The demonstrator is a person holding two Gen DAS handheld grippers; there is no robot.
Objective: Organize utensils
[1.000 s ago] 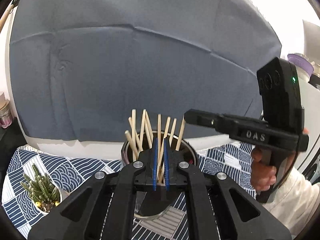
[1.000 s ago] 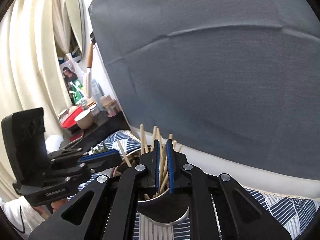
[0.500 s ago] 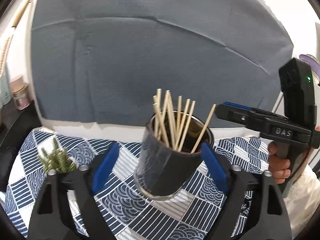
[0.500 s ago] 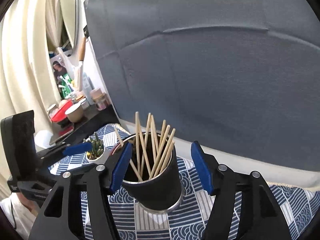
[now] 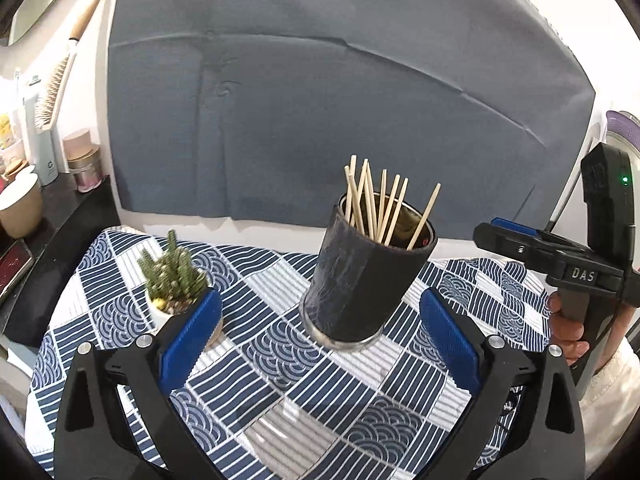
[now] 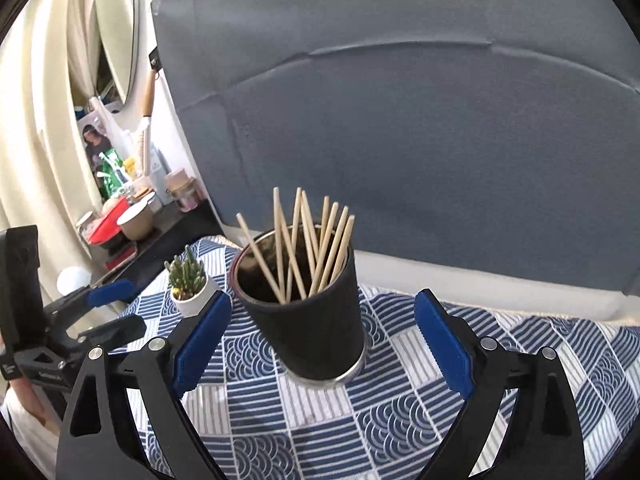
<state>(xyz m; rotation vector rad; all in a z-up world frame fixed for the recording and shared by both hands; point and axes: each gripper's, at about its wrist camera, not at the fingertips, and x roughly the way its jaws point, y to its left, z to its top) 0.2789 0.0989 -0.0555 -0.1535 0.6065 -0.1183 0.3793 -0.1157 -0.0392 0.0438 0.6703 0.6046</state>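
Patterned cloth (image 5: pixel 280 360) — black cup (image 5: pixel 360 280) holds chopsticks (image 5: pixel 376 204); both tools spread, empty.

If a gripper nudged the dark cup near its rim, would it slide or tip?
Probably tip: the cup is tall, narrower at its base, and stands on soft cloth. The chopsticks lean loosely, so they would likely shift or rattle.

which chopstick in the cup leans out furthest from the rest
The lone chopstick tilting toward the right hand-held gripper; the others bunch together in the black cup.
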